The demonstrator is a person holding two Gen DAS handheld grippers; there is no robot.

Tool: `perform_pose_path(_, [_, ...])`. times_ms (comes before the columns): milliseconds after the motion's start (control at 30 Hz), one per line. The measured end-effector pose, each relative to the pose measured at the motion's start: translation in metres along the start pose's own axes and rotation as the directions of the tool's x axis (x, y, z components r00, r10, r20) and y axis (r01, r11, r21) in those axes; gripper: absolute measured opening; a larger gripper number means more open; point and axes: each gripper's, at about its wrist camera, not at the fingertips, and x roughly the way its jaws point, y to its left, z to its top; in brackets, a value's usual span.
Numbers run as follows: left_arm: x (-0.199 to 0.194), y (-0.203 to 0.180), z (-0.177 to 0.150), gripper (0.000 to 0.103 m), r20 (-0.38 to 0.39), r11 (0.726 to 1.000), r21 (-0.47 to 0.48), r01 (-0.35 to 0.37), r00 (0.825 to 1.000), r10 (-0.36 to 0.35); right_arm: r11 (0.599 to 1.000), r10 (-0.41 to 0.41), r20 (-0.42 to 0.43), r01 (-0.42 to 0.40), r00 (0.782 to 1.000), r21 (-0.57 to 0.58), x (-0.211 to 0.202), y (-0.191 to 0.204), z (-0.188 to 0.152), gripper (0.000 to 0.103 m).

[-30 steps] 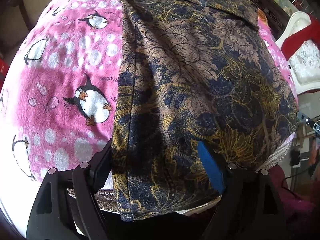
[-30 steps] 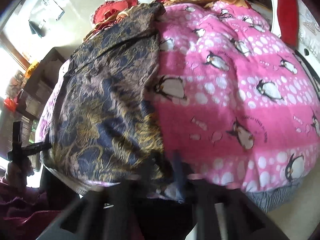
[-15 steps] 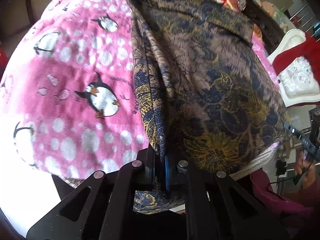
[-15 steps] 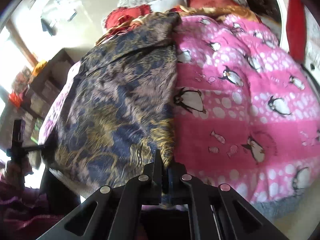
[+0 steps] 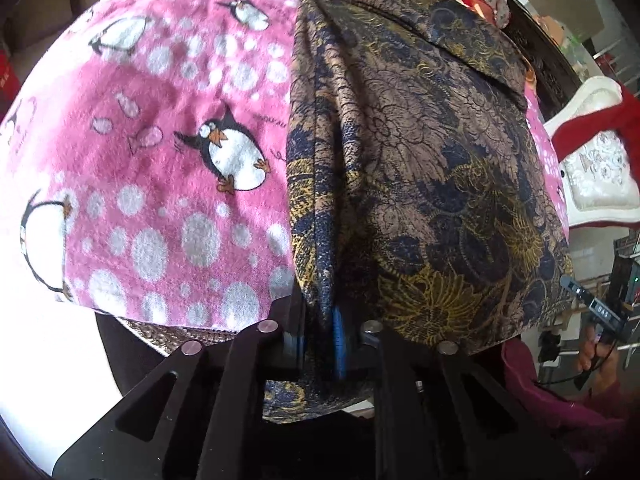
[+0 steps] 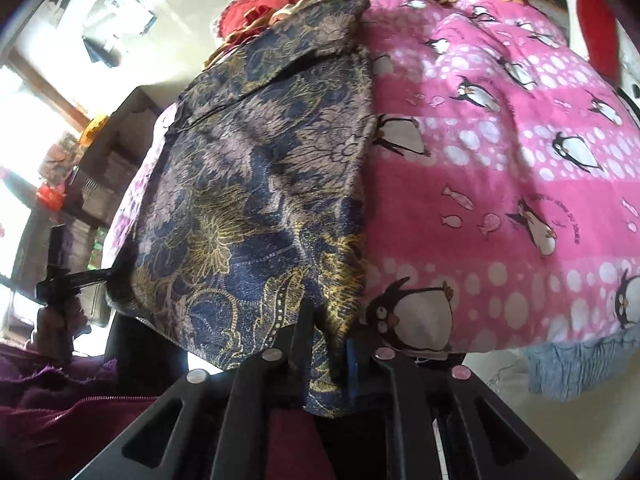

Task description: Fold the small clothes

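So the patterned garment (image 5: 420,152), dark blue/brown/gold floral, is lying on a pink penguin blanket (image 5: 168,168) w/ its near hem hanging off the edge. Left gripper (image 5: 320,340) has the hem's left corner bunched between its fingers, jaws easing apart a bit but cloth still pinched. Right gripper (image 6: 328,356) same deal on the right corner, fabric draped down between the fingers, jaws also opening slightly. Red cloth (image 6: 256,16) sits at the far end.
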Motion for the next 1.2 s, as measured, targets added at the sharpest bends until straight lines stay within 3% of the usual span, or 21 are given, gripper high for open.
perform_pose_path(133, [-0.003, -0.013, 0.006, 0.010, -0.018, 0.998, 0.059, 0.026, 1.000, -0.025, 0.996, 0.079, 0.007, -0.079, 0.997, 0.029, -0.003, 0.002, 0.012, 0.006])
perform_pose_path(200, [-0.013, -0.018, 0.015, 0.007, -0.003, 0.993, 0.074, 0.088, 0.996, -0.088, 0.990, 0.137, 0.054, -0.139, 0.989, 0.034, -0.010, 0.005, 0.029, 0.005])
perform_pose_path(333, [-0.041, -0.016, 0.051, 0.006, 0.080, 0.983, 0.048, 0.174, 0.981, -0.178, 0.973, 0.221, 0.149, -0.228, 0.964, 0.029, -0.017, 0.014, 0.077, 0.005])
perform_pose_path(433, [-0.054, -0.014, 0.082, 0.006, 0.148, 0.982, 0.030, 0.186, 0.971, -0.189, 0.965, 0.250, 0.203, -0.260, 0.947, 0.022, -0.017, 0.018, 0.113, 0.005])
perform_pose_path(633, [-0.066, -0.011, 0.145, 0.006, 0.269, 0.986, 0.016, 0.166, 0.949, -0.164, 0.966, 0.224, 0.309, -0.253, 0.924, 0.056, -0.007, 0.008, 0.178, 0.005])
perform_pose_path(900, [-0.056, -0.011, 0.227, 0.006, 0.334, 0.987, -0.009, 0.158, 0.931, -0.146, 0.972, 0.184, 0.364, -0.224, 0.913, 0.072, 0.009, -0.009, 0.250, 0.005])
perform_pose_path(1000, [-0.045, -0.014, 0.257, 0.006, 0.342, 0.992, -0.002, 0.126, 0.932, -0.118, 0.971, 0.181, 0.379, -0.226, 0.907, 0.078, 0.016, -0.014, 0.277, 0.005])
perform_pose_path(1200, [-0.008, -0.011, 0.316, 0.006, 0.318, 0.995, -0.042, 0.088, 0.945, -0.070, 0.976, 0.128, 0.358, -0.182, 0.925, 0.121, 0.054, -0.028, 0.334, 0.005])
